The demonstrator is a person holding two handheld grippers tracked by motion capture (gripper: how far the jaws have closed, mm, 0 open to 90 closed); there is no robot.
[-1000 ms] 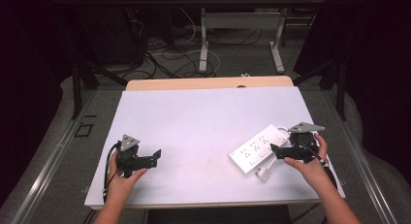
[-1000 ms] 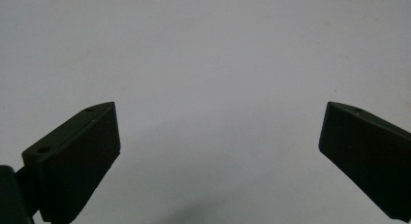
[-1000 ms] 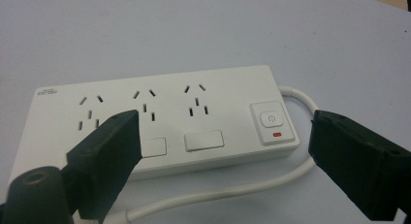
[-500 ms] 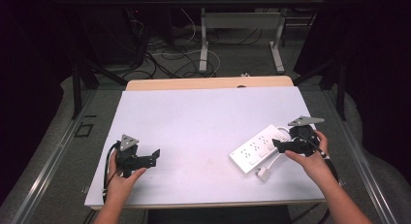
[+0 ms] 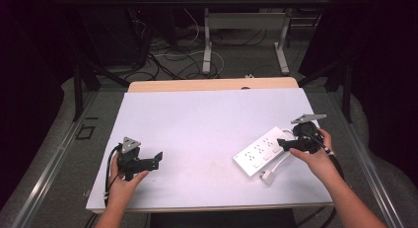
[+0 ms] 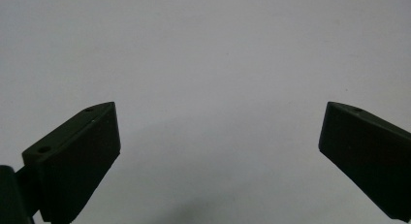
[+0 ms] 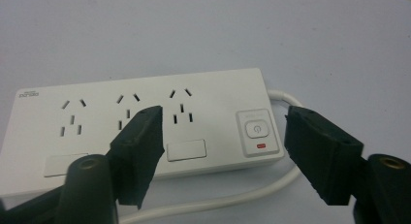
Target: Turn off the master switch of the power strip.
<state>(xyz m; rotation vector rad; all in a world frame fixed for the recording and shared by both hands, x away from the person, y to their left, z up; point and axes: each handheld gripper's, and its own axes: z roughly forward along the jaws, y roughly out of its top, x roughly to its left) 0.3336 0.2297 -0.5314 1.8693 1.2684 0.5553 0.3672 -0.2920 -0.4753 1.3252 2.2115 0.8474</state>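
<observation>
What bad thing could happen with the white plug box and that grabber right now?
1. The right gripper hangs open over the power strip's switch end; coming down, a jaw might press the power button by accident.
2. The white cable loops just under the jaws, so a careless close could snag it and drag the strip.

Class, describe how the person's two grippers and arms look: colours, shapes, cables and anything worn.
Both the left gripper and the right gripper are black, each topped with a grey three-cornered plate and trailing a black cable. Their jaws are blocky black wedges; small holes mark the left gripper's jaw tops. The forearms show no sleeves. The right wrist wears a thin light band.
</observation>
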